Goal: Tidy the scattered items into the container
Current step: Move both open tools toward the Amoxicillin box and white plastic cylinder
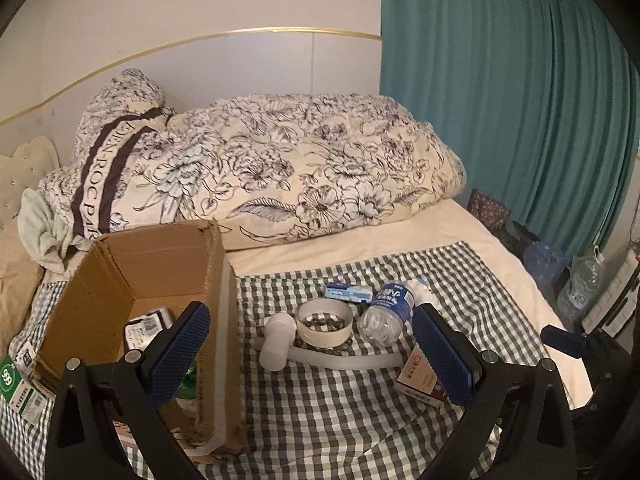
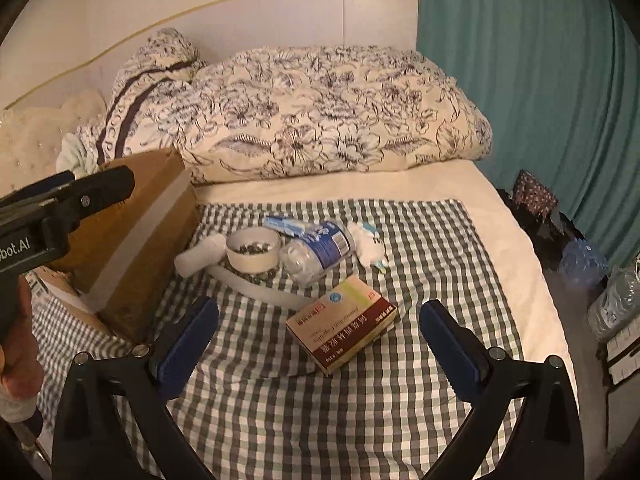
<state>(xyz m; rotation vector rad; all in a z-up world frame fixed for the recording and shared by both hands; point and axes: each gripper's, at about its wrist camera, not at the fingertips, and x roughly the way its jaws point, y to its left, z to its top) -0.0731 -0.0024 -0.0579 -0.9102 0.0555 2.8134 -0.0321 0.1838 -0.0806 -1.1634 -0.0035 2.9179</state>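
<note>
An open cardboard box [image 1: 132, 280] stands at the left of a checked cloth [image 1: 340, 408] on a bed, with a dark packet [image 1: 146, 326] inside. Scattered beside it are a white bottle [image 1: 276, 338], a white ring holding beads [image 1: 325, 322], a clear water bottle [image 1: 386, 312], a small blue-white carton [image 1: 348, 292] and a white plush toy [image 2: 368, 242]. My left gripper [image 1: 312, 354] is open, its left finger over the box's mouth. My right gripper [image 2: 318, 342] is open and empty, with a red-and-cream medicine box [image 2: 342, 322] lying between and just ahead of its fingertips.
A folded floral duvet [image 1: 320, 168] fills the back of the bed. A green-and-white carton [image 1: 16, 384] lies left of the box. A teal curtain [image 1: 500, 100] hangs on the right, with bags and water bottles [image 2: 616, 304] on the floor beside the bed.
</note>
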